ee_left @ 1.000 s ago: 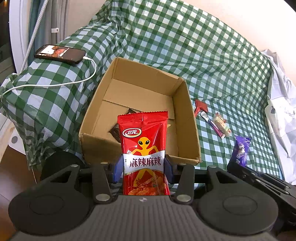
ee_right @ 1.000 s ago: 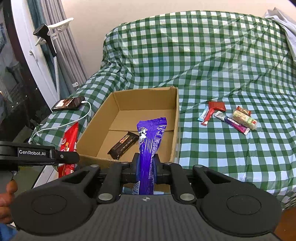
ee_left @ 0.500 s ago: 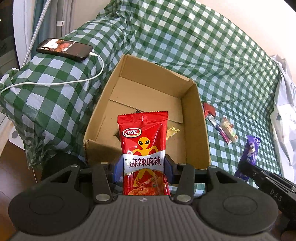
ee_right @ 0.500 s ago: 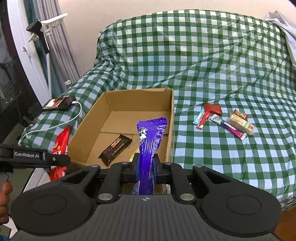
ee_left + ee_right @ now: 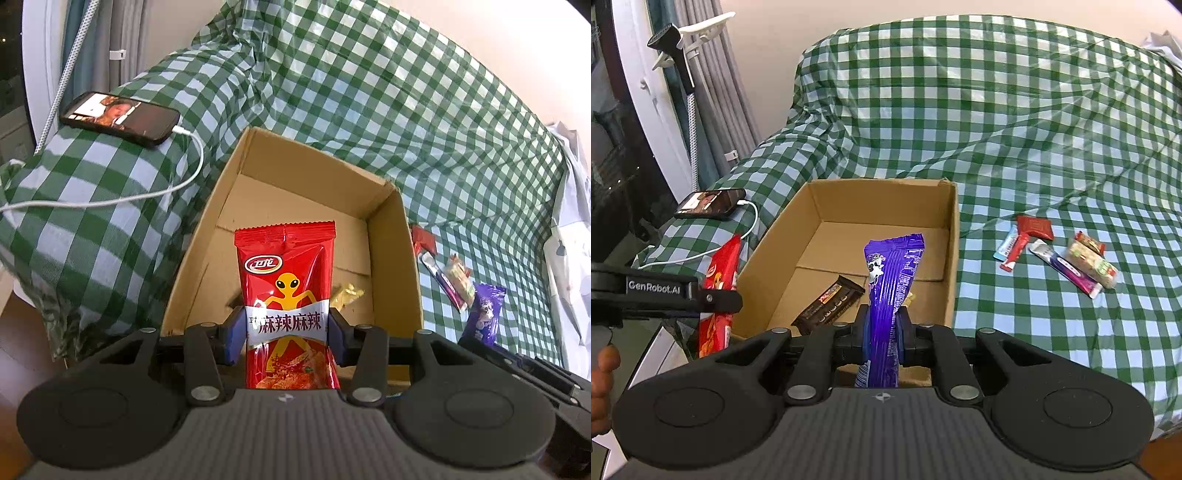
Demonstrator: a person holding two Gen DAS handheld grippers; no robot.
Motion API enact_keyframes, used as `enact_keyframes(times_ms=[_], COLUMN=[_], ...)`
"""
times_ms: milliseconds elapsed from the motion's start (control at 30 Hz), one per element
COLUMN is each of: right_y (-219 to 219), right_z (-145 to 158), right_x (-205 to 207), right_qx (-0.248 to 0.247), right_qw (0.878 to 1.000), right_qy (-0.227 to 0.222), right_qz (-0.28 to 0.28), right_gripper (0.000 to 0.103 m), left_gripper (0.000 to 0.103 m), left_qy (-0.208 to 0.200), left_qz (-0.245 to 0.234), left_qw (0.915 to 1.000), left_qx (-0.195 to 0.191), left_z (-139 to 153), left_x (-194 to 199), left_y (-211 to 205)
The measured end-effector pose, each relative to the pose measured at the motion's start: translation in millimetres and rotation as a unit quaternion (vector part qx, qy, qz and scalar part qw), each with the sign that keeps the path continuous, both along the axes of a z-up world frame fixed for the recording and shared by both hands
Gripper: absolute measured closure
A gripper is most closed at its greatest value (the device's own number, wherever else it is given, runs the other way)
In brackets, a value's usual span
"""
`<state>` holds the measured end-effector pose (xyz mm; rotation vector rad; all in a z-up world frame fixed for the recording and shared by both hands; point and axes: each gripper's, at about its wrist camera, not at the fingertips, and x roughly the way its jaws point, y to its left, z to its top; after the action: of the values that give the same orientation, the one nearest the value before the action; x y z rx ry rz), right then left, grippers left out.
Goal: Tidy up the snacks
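Note:
My left gripper (image 5: 286, 338) is shut on a red snack packet (image 5: 286, 295) with a yellow alien, held upright at the near edge of an open cardboard box (image 5: 391, 266). My right gripper (image 5: 882, 334) is shut on a purple snack packet (image 5: 890, 280), held upright over the box's (image 5: 951, 258) near edge. Inside the box lie a dark brown bar (image 5: 829, 304) and a small gold wrapper (image 5: 347, 293). The red packet (image 5: 718, 291) and left gripper (image 5: 718, 300) show at left in the right wrist view. The purple packet (image 5: 484, 314) shows at right in the left wrist view.
The box sits on a green checked cloth (image 5: 1015, 129). Several loose snacks (image 5: 1060, 254) lie on the cloth to the right of the box. A phone (image 5: 120, 118) on a white charging cable (image 5: 155, 192) lies left of the box. A white cloth (image 5: 569, 236) lies far right.
Both grippers have moved forward toward the box with their packets still held. The box looks closer and larger in both views.

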<state>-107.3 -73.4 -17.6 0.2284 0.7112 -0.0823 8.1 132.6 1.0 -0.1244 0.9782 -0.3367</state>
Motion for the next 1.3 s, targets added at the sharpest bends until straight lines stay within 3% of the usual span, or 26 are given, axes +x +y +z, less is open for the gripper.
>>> enact_keyframes(times_ms=[367,1300], right_y=[4,-13], right_z=[-6,-66], right_x=[40,136], right_qx=[-0.001,0.016], right_qw=[1.000,0.998], right_qy=[0.007,0.061], right_qz=[0.015,0.016], right_gripper=[0.089,0.089], left_gripper=[0.053,0.053], left_qy=[-0.005,0.051], left_qz=[-0.003,-0.017], left_qw=[1.0000,0.9957], left_qx=[0.007,0.075], left_z=[-4,-72], left_x=[35,125], left_y=[-12,-46])
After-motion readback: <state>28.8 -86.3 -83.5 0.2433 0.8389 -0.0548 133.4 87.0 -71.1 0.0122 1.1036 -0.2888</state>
